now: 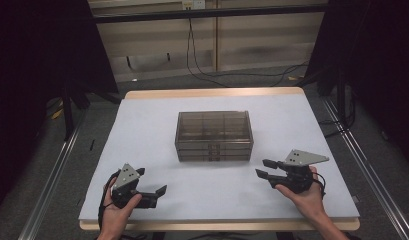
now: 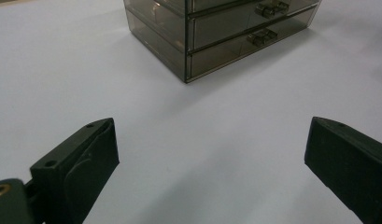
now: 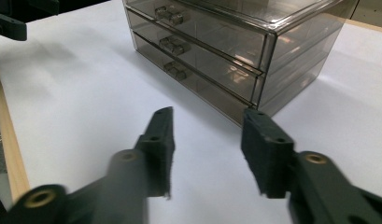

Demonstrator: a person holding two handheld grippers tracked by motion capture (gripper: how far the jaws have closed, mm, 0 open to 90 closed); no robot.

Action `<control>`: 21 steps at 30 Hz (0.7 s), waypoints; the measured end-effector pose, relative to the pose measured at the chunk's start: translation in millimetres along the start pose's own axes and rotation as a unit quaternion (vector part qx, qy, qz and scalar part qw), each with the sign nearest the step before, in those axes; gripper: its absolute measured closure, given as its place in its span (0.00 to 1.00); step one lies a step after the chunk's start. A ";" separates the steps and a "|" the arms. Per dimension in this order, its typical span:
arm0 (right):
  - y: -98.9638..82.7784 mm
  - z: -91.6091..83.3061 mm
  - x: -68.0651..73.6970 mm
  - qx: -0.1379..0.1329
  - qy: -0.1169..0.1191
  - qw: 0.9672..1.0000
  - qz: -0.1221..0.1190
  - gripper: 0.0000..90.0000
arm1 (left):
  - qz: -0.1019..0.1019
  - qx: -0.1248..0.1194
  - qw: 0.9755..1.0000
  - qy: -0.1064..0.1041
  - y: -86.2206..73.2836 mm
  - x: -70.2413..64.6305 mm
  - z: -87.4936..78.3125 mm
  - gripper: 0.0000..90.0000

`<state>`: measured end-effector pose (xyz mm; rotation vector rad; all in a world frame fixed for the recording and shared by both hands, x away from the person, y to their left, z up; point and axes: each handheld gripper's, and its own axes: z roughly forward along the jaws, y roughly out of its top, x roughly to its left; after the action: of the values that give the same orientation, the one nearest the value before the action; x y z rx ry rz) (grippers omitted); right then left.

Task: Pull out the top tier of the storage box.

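**Both grippers closing in on the drawer box**

Drawer box [image 1: 214,135] sits mid-bench, well apart from every edge, drawer fronts facing the near edge. Smoky clear plastic, three drawers stacked, small handles [image 3: 174,45] at centre of each front.

Left gripper [image 1: 160,192] near the near-left corner of the bench, jaws spread wide, nothing between them; bare white bench [image 2: 216,140] ahead, box's left front corner beyond.

Right gripper [image 1: 262,168] near the near-right side, just off the box's right front corner. Jaws about half open, empty, aimed at that corner.

Judgement: approach stage, no contact yet. To do it well, swing the right gripper toward the centre of the front so its jaws line up with one handle, come in level, close only once the pads flank it. The box looks light and may slide, so brace its left side or top with the left gripper before pulling.
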<state>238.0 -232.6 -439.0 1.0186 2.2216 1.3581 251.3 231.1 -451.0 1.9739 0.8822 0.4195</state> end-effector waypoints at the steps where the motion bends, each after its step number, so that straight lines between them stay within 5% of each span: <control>1: -0.2 0.1 0.0 0.002 -0.004 1.000 -0.002 0.55 | 0.000 0.000 1.000 0.000 0.0 0.0 0.0 0.03; 9: 0.0 0.5 0.8 0.004 -0.013 1.000 -0.008 0.44 | 0.003 0.003 1.000 0.000 0.2 -0.8 0.4 0.03; 12: 0.4 2.2 4.9 0.005 -0.003 1.000 -0.020 0.53 | 0.005 0.005 1.000 0.002 0.0 -0.4 0.7 0.03; 21: 3.4 10.6 22.1 0.018 -0.001 0.998 -0.062 0.57 | 0.008 0.005 1.000 0.004 -0.5 -1.1 -0.5 0.03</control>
<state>230.7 -208.9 -439.5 0.8772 2.2746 1.2691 250.1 230.7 -451.1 1.9903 0.8765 0.4335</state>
